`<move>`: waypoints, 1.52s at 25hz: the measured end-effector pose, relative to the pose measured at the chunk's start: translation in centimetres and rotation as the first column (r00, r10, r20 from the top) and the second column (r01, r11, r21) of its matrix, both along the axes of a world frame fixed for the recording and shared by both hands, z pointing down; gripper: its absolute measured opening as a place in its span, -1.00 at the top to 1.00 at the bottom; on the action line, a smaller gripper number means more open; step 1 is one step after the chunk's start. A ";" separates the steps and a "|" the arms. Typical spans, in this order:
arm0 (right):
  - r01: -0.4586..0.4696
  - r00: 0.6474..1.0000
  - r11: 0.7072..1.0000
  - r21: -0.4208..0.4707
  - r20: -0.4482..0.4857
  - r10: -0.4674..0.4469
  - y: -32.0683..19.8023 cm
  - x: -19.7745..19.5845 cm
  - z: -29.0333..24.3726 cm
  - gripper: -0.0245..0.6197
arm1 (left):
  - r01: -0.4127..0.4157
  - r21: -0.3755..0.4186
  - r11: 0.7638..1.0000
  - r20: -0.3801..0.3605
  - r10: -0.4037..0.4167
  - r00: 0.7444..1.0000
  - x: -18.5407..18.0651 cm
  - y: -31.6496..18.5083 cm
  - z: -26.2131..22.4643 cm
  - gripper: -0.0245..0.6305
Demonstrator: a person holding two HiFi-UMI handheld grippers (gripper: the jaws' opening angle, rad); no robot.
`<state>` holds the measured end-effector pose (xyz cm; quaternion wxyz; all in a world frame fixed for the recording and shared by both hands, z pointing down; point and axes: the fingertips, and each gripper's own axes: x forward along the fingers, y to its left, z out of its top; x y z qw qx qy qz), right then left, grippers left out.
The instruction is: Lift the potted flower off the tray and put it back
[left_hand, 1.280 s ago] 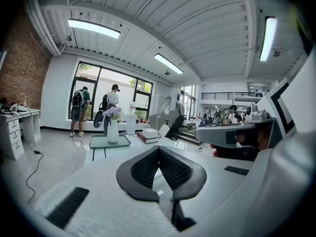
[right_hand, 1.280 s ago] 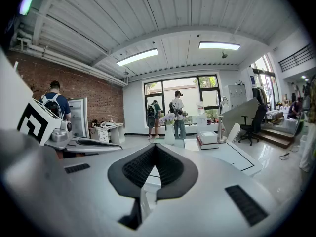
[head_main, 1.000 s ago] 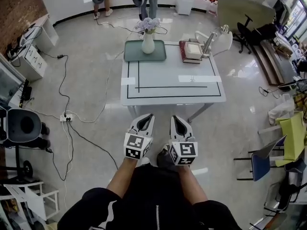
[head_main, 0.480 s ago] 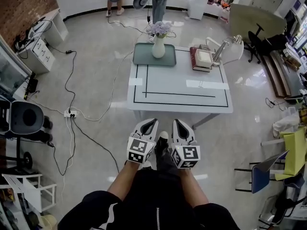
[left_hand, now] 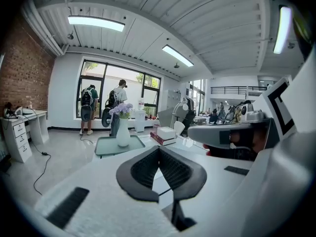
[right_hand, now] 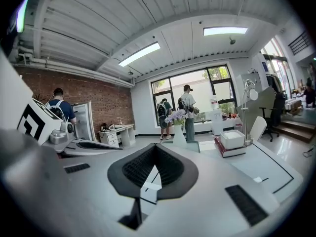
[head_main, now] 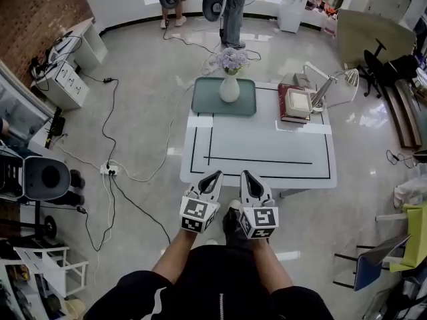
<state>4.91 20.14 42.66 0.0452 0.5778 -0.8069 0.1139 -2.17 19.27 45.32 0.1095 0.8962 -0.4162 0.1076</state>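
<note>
- Finds the potted flower (head_main: 229, 87) upright on the green tray (head_main: 202, 105), at the far left corner of the bench (head_main: 267, 145), well apart from both claws.
- Reads as a smooth white vase with a narrow neck under lilac blooms: probably rigid, slippery, breakable and somewhat top-heavy (a judgement from looks alone).
- Suggests taking hold at the neck, just above the bulge, so the vase cannot slide down through the pads; never at the soft blooms.
- Calls for a straight, upright lift and a gentle set-down inside the tray's rim.
- Shows the left claw (head_main: 215, 176) pressed fully together, with nothing between its pads and touching nothing.
- Shows the right claw (head_main: 245, 175) likewise closed tight and empty, near the bench's near edge.
- Needs at least one claw opened before any grasp.
</note>
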 end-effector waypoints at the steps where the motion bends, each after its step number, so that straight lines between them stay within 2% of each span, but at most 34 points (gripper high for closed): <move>1: 0.005 1.000 1.000 -0.002 -0.003 -0.005 -1.2 0.5 0.0 0.90 | 0.005 -0.001 1.000 0.002 -0.005 1.000 0.5 -1.2 -0.1 0.91; 8: 0.028 1.000 1.000 0.000 0.007 -0.028 -8.9 3.6 -0.1 0.90 | 0.017 -0.016 1.000 0.030 -0.017 0.999 3.9 -8.3 -0.4 0.91; 12: 0.036 0.999 0.999 -0.005 0.042 -0.035 -12.7 5.2 -0.2 0.90 | 0.039 -0.027 0.999 0.029 -0.038 0.999 4.5 -11.7 -0.6 0.91; 17: 0.060 0.998 0.998 -0.007 0.029 -0.060 -16.2 7.2 0.6 0.90 | 0.086 -0.031 0.996 0.062 -0.084 0.995 5.0 -15.0 0.0 0.91; 22: 0.074 0.997 0.997 -0.009 0.017 -0.073 -19.0 7.6 0.9 0.90 | 0.104 -0.040 0.994 0.062 -0.102 0.993 5.3 -17.7 0.8 0.91; 27: 0.061 0.998 0.997 -0.039 -0.007 -0.061 -22.1 7.3 0.9 0.90 | 0.088 -0.052 0.995 0.054 -0.085 0.995 5.6 -20.5 1.9 0.91; 31: 0.065 0.997 0.998 -0.027 -0.030 -0.066 -23.9 6.4 0.7 0.90 | 0.089 -0.058 0.994 0.049 -0.086 0.995 5.1 -22.7 1.8 0.91; 38: 0.090 0.992 0.994 -0.055 -0.086 -0.095 -27.3 5.5 3.0 0.90 | 0.079 -0.048 0.996 0.025 -0.078 0.997 4.9 -26.2 2.6 0.91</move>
